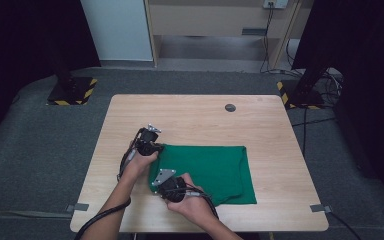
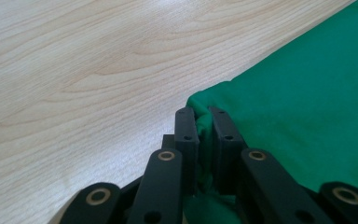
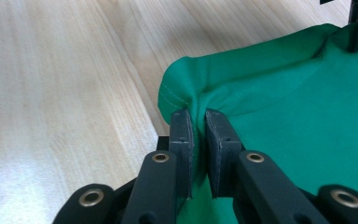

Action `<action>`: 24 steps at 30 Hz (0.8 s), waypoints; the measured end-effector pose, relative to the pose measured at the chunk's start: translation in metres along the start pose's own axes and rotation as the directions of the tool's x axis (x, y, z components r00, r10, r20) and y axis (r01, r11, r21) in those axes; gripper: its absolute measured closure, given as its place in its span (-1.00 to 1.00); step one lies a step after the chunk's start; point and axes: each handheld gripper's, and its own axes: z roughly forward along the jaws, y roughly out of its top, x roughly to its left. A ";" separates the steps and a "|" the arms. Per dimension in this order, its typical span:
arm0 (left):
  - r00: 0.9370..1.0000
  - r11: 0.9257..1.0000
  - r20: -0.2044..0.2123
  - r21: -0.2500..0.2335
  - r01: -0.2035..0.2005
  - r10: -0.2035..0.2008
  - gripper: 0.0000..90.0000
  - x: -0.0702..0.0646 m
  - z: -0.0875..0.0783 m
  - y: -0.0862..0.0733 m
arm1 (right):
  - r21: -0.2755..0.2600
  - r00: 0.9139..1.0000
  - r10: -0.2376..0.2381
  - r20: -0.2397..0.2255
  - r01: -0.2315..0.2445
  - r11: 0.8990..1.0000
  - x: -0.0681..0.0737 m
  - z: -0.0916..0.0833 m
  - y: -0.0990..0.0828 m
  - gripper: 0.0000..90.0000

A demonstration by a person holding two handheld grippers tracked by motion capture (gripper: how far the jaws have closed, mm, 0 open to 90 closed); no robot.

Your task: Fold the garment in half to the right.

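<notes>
Black jaws of the left gripper (image 2: 204, 122) sit closest in the left gripper view, pinched together on a corner of the green cloth (image 2: 307, 102); fabric bunched between the pads, so clamped, not empty; right gripper (image 3: 198, 123) same story in the right gripper view, jaws nipped on the stitched hem corner w/ a fold bulging just above them.

Cloth lies on the wooden table (image 1: 190, 112), front-centre, already folded into a rough rectangle, flat apart from a few creases toward its right edge; in the high view both grippers are at its left edge, left gripper (image 1: 156, 146) at the far corner, right gripper (image 1: 162, 181) at the near corner, a hand behind each.

Progress, as a judgement: grasp stage done, both left corners secured; cloth looks partway folded; what's left is prob. lifting that edge & carrying it across to the right side for another fold, then flattening & letting go; edge not yet raised off the table.

Writing: none readable; no brand or label on cloth, grippers or table; hazard-stripe stand bases on the floor carry no text.
</notes>
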 end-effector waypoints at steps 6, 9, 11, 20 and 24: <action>0.999 0.999 0.012 -0.031 -0.037 0.037 0.85 -0.003 -0.018 0.001 | -0.020 1.000 -0.004 -0.005 0.004 1.000 0.004 -0.010 0.002 0.82; 0.998 0.997 0.024 -0.051 -0.060 0.061 0.85 -0.007 -0.027 0.004 | -0.027 1.000 -0.016 -0.004 0.016 0.999 0.005 -0.017 0.003 0.82; 0.997 0.996 0.028 -0.064 -0.069 0.070 0.85 -0.009 -0.031 0.006 | -0.031 1.000 -0.026 -0.002 0.026 0.999 0.005 -0.022 0.004 0.82; 0.993 0.984 0.058 -0.151 -0.097 0.107 0.85 -0.023 -0.050 0.017 | -0.055 1.000 -0.031 0.006 0.031 0.998 0.005 -0.041 0.005 0.82; 0.988 0.978 0.057 -0.160 -0.131 0.142 0.85 -0.030 -0.054 0.022 | -0.063 0.999 -0.035 0.010 0.036 0.997 0.005 -0.047 0.003 0.82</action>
